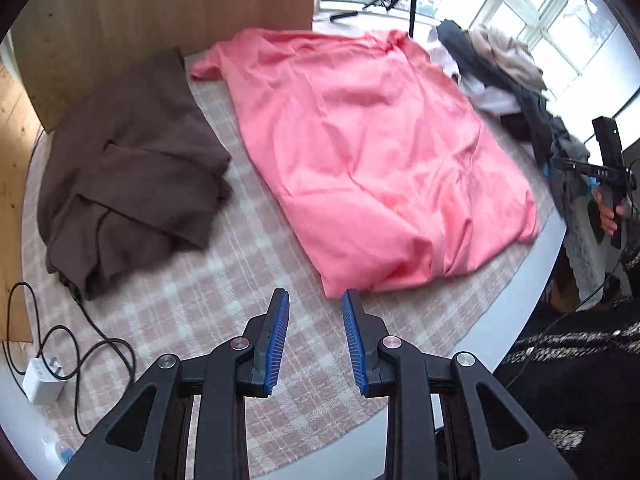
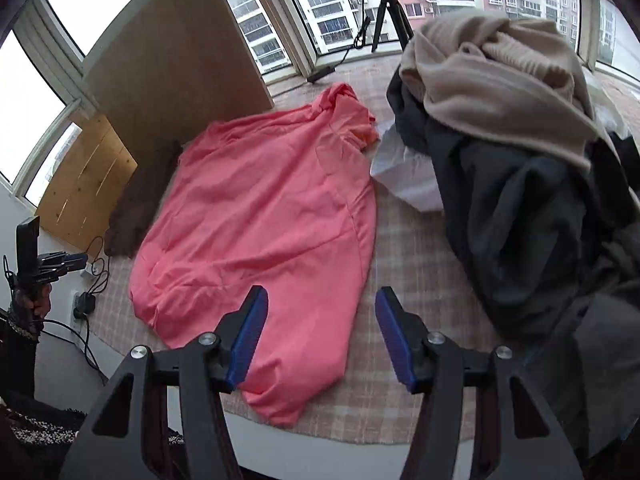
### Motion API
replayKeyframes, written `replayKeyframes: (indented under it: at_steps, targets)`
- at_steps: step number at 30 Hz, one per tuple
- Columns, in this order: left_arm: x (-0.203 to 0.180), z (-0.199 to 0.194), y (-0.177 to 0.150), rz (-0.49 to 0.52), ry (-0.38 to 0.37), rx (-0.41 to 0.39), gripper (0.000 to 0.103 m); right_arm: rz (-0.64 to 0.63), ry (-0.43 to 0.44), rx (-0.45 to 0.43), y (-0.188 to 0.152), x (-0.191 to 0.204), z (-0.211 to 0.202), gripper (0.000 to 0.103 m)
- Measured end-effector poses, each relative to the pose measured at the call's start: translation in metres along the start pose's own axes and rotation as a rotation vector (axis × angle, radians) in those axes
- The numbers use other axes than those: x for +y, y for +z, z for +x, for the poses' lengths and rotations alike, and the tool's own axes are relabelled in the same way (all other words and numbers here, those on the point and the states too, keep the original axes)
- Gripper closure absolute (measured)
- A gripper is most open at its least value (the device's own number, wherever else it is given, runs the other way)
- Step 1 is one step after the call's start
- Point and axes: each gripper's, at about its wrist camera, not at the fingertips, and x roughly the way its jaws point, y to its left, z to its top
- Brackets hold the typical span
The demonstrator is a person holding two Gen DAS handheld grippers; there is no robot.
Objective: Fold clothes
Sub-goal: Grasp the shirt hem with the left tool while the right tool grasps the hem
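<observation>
Much of the unfolded pile [image 2: 512, 184] on your right is hard to sort out: a beige knit lies on top of dark grey cloth, with a white piece poking out beneath, and the heap runs off the edge of the right wrist view. In that view the brown garment [image 2: 140, 200] is mostly hidden behind the pink shirt [image 2: 264, 216]; only the left wrist view shows the brown garment [image 1: 132, 172] fully, loosely folded on the checked cloth [image 1: 192, 304] at the far left. The pink shirt [image 1: 368, 152] lies spread flat in the middle of the table, wrinkled, one sleeve at the far end. Your left gripper [image 1: 315, 300] has its blue-padded fingers apart, holding nothing, just near the shirt's near hem. Your right gripper [image 2: 320, 300] is opened wider, also empty, over the shirt's near right edge. A charger and cable [image 1: 44, 376] at the near left show clearly only from the left wrist.
</observation>
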Motion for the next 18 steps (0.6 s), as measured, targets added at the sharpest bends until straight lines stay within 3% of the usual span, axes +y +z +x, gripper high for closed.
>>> replayKeyframes:
  at_steps: [3,6,9,10,11,12,15,16,17,18]
  targets:
    - [-0.014,0.026,-0.015,0.014,-0.029,0.033,0.077,0.038,0.026,0.078,-0.034,0.001,0.030,0.048]
    - [-0.026,0.043,-0.015,0.010,-0.055,0.028,0.077,0.054,0.071,0.113,-0.046,0.007,0.044,0.048]
    - [-0.035,0.051,-0.009,0.000,-0.091,0.009,0.077,-0.001,0.054,0.161,-0.052,0.018,0.051,0.048]
    - [-0.039,0.055,-0.008,0.004,-0.092,0.002,0.081,-0.031,0.044,0.173,-0.054,0.023,0.054,0.048]
    - [-0.041,0.056,-0.007,-0.005,-0.103,0.003,0.097,-0.063,0.033,0.184,-0.055,0.028,0.058,0.048]
    - [-0.043,0.058,-0.006,-0.014,-0.115,0.005,0.103,-0.095,0.022,0.195,-0.056,0.032,0.062,0.047]
    - [-0.050,0.063,-0.004,-0.041,-0.151,0.009,0.103,-0.210,-0.045,0.178,-0.060,0.045,0.069,0.048]
    - [-0.052,0.064,-0.003,-0.049,-0.162,0.010,0.103,-0.252,-0.062,0.163,-0.062,0.049,0.070,0.052]
    - [-0.054,0.055,-0.002,-0.054,-0.150,-0.004,0.103,-0.266,-0.055,0.157,-0.061,0.050,0.068,0.084]
    - [-0.055,0.046,-0.002,-0.059,-0.137,-0.017,0.103,-0.275,-0.046,0.153,-0.061,0.050,0.066,0.100]
